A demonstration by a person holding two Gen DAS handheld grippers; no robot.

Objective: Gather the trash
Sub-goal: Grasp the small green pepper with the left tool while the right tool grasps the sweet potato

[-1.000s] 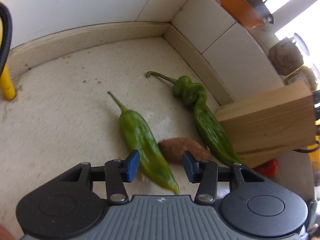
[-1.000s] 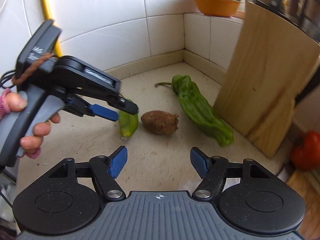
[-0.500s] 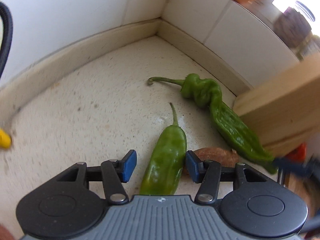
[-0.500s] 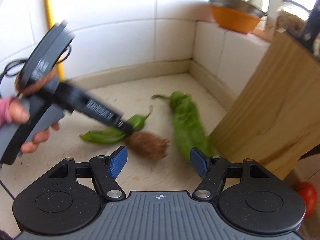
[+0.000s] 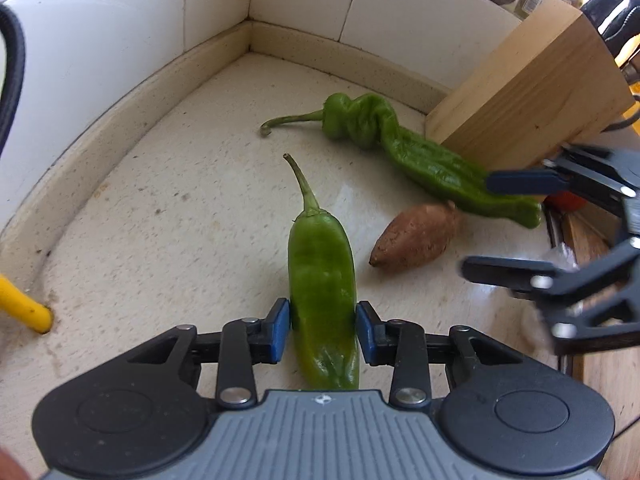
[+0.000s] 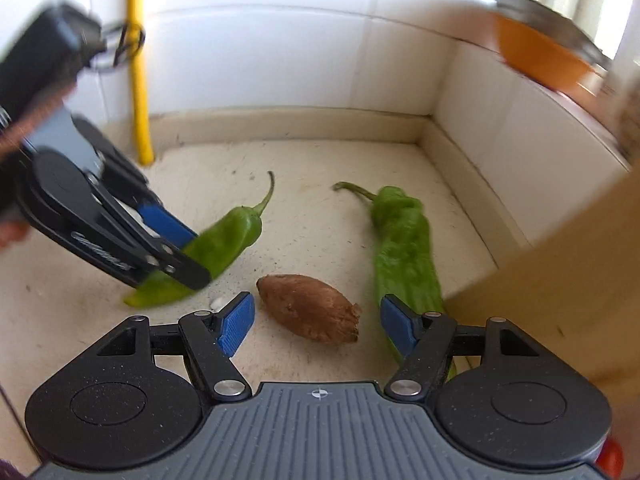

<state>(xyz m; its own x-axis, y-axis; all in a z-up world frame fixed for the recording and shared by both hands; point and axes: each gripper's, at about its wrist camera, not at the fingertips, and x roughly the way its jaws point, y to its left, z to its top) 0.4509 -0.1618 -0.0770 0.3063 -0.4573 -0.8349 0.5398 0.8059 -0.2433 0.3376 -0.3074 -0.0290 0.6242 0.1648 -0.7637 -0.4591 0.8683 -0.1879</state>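
Corner of a speckled cream stone desk (image 5: pixel 168 216) bounded by white tiled walls. The left gripper (image 5: pixel 322 330) has its jaws clenched on the smooth green pepper (image 5: pixel 320 276), blue pads touching both flanks, stem pointing toward the corner. The right gripper (image 6: pixel 316 320) hangs with jaws released, the brown tapered sweet potato (image 6: pixel 308 306) lying between them, untouched. The long wrinkled green pepper (image 6: pixel 404 248) lies just beside the right pad, its far side near the pale wooden block (image 5: pixel 532 88). Bare desk surface lies open toward the corner and the yellow pipe (image 6: pixel 140 80)
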